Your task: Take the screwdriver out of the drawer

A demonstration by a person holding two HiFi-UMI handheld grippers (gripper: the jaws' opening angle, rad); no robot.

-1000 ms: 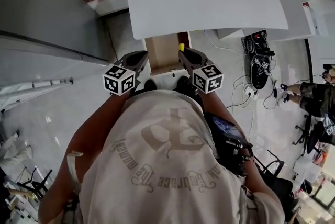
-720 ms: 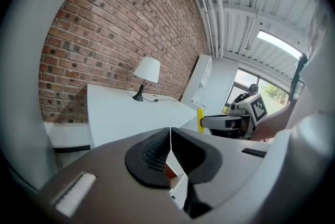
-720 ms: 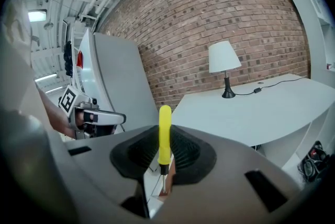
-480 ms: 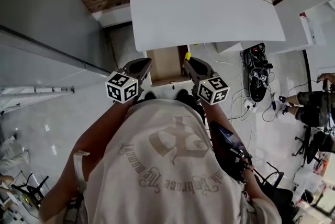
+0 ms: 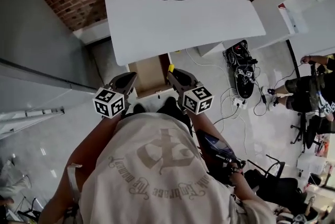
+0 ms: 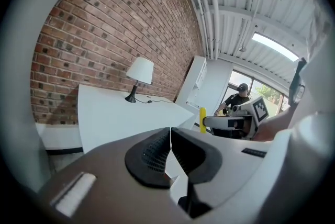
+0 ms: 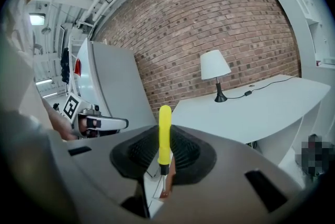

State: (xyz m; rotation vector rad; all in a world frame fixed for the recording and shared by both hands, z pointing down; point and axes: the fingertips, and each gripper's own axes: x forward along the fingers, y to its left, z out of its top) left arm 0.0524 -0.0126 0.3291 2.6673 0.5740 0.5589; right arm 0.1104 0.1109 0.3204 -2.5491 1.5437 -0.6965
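Right gripper (image 5: pixel 176 74) was clamped on the yellow screwdriver (image 7: pixel 165 133). Its pads gripped the lower part of the handle, which stood upright above the jaws, with the thin shaft running down between them. Left gripper (image 6: pixel 170 147) had its jaws together on nothing, held near the right one. In the head view the screwdriver showed as a yellow tip at the right edge of the open wooden drawer (image 5: pixel 148 72), under the front of the white desk (image 5: pixel 178 13). It looked lifted out and rested on nothing, so the task looked near done.

Risks, as a judgement:
- **Slip:** the grip sat low on a slim round handle, most of its length free above the pads — a jolt or fast swing could pivot it or slide it out, and it would drop into the drawer or onto the floor (image 5: pixel 63 129).
- **Knock:** it sat close to the desk edge, so a straight lift could hit the handle on the underside.
- **Trip:** cables (image 5: pixel 238 97) lay on the floor at right — a hazard when stepping away.
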